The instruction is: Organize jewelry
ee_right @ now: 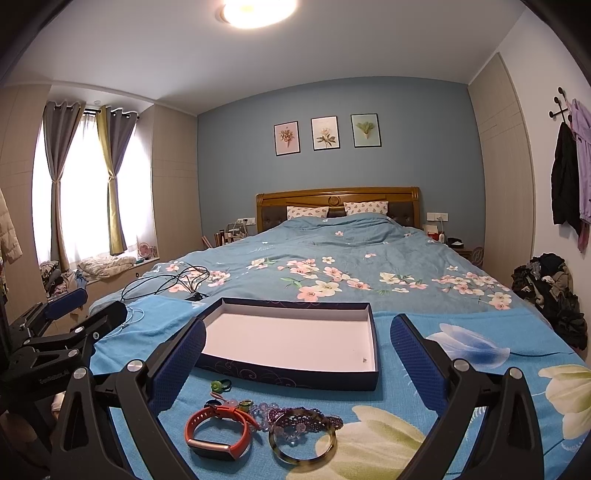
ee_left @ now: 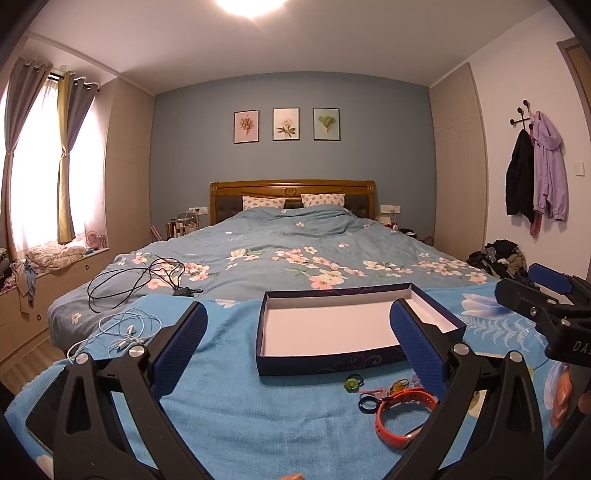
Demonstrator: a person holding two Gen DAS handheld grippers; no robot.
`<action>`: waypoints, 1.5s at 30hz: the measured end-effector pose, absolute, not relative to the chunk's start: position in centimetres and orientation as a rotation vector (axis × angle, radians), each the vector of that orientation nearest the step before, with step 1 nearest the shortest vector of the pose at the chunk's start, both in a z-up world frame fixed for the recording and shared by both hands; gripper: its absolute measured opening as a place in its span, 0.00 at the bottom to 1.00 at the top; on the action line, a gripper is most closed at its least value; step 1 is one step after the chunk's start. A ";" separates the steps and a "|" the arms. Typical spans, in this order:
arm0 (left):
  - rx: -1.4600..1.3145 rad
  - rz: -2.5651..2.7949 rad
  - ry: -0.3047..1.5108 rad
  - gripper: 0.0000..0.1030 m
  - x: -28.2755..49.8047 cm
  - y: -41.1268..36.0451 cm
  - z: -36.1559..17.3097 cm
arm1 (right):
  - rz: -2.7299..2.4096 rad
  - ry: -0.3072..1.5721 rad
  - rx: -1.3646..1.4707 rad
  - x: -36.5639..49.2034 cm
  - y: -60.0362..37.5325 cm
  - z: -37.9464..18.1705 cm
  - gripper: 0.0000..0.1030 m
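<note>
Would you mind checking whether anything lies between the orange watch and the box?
Yes: a green ring and small trinkets lie between the watch and the box; its raised wall also needs clearing.

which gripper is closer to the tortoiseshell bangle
Right. The right gripper is open with the bangle lying between its fingers. The left gripper sits off to the bangle's left, which its view does not show.

A bedroom is lit by a blown-out ceiling lamp [ee_left: 252,5] and an overexposed curtained window [ee_right: 92,192] — glare is seen at both; straight lines are bowed and corners darkened by fisheye distortion.
</note>
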State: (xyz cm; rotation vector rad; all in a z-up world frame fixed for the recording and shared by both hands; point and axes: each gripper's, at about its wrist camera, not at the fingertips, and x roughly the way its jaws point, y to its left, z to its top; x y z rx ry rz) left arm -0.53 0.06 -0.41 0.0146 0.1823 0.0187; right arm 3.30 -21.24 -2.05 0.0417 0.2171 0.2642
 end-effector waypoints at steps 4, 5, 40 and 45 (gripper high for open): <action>0.017 0.028 0.170 0.94 -0.5 0.0 -0.4 | 0.264 0.218 0.042 3.3 -21.3 -2.0 0.94; 0.018 0.028 0.169 0.94 -0.5 0.0 -0.4 | 0.265 0.218 0.043 3.3 -21.3 -2.0 0.94; 0.141 -0.287 0.647 0.91 5.8 -3.9 -6.4 | 0.384 0.812 -0.002 9.3 -22.4 -8.8 0.41; 0.129 -0.347 0.732 0.70 6.7 -4.7 -7.3 | 0.416 0.883 0.029 10.8 -22.7 -9.7 0.30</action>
